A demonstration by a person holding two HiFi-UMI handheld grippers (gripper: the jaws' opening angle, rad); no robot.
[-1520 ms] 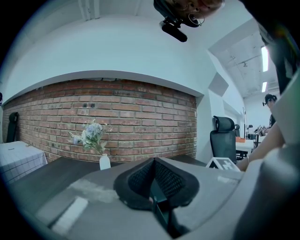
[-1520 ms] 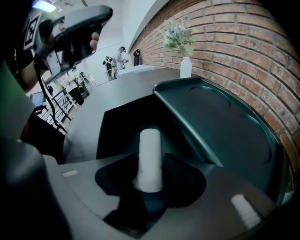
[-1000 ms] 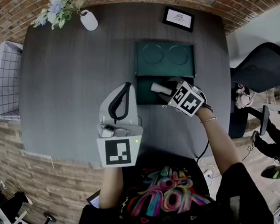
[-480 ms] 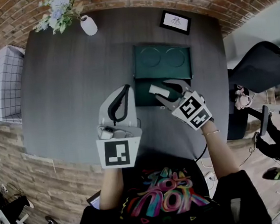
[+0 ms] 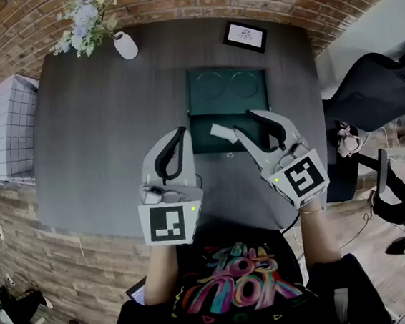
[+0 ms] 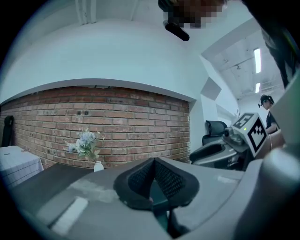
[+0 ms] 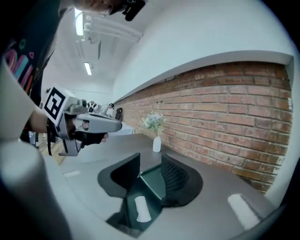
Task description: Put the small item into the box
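Observation:
A dark green box [image 5: 225, 87] lies open on the grey table, its lid flat at the back. The small white item [image 5: 221, 132] rests in the box's front half. My right gripper [image 5: 246, 121] hangs raised above the box's near right side; its jaws have just been closing, stand open, and hold nothing. In the right gripper view the box [image 7: 151, 183] and the white item [image 7: 142, 209] show below, between the pads. My left gripper [image 5: 179, 133] hovers left of the box, jaws shut and empty; its pads meet in the left gripper view [image 6: 152, 174].
A white vase with flowers [image 5: 125, 45] and a framed picture [image 5: 245, 36] stand at the table's far edge. A white gridded box [image 5: 4, 121] sits off the table's left side, a black chair [image 5: 375, 96] off its right.
My right gripper has lifted up out of the box and drawn back towards me, levelling out. The white item stays lying in the box. My left gripper has hardly moved.

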